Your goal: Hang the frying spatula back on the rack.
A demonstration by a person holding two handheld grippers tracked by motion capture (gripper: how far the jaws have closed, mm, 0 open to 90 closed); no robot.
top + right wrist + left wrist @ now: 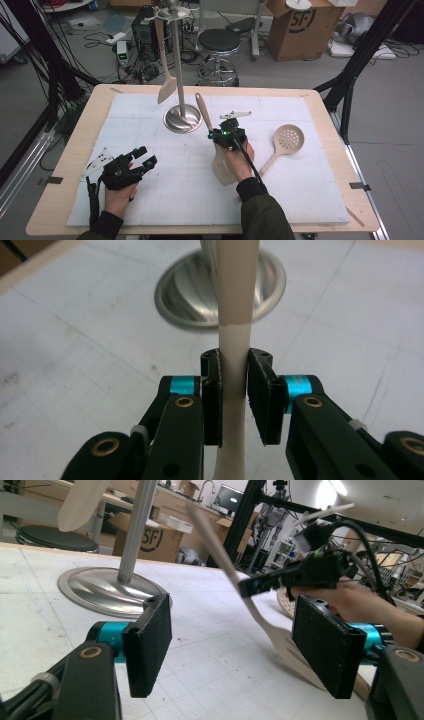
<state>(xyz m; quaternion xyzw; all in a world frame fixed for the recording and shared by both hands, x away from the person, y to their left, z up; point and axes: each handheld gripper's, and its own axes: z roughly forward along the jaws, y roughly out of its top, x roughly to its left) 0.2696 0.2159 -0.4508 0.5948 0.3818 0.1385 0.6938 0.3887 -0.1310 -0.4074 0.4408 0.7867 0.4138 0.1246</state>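
The right tool (216, 134) clamped the handle of a beige spatula (221, 169) near the middle of the desk (65, 155), its blade low toward the near edge, just near of the steel stand (182, 119). The left tool (145, 157) rested near-left, jaws wide apart and empty. A cardboard box (300, 25) on the floor beyond read "SF".

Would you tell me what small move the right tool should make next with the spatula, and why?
Probably lift the spatula toward the stand's top: the right tool is shut on its handle, and another utensil already hangs there.
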